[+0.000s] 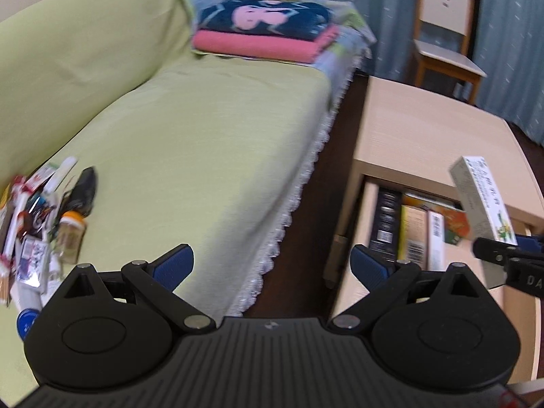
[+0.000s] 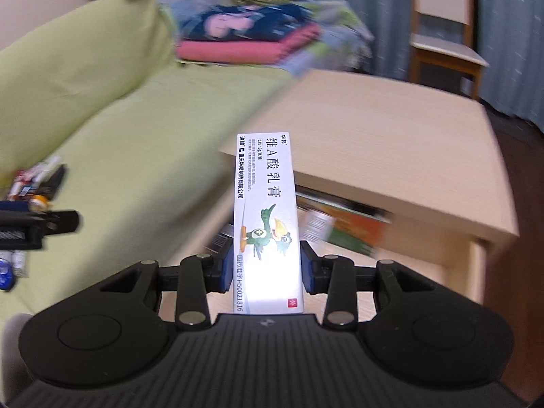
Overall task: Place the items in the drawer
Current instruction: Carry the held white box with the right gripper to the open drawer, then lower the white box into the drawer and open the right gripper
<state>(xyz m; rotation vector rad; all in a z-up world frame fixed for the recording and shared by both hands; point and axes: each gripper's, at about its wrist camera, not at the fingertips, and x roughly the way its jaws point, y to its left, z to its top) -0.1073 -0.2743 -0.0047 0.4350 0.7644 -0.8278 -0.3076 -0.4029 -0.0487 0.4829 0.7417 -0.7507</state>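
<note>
A long white ointment box [image 2: 267,217] with a green cartoon bird printed on it stands upright between the pads of my right gripper [image 2: 266,267], which is shut on it. The left wrist view shows the same box [image 1: 482,200] held above the open drawer [image 1: 418,231] of a light wooden side table [image 1: 431,136]. Several boxes lie packed inside the drawer. My left gripper [image 1: 272,265] hangs open and empty over the sofa's edge. A pile of small packets, tubes and a bottle [image 1: 44,217] lies on the sofa at the left.
The green-covered sofa [image 1: 190,142] has a white lace trim and folded pink and navy blankets [image 1: 265,30] at its far end. A wooden chair [image 1: 445,30] stands against blue curtains behind the table. Dark floor runs between sofa and table.
</note>
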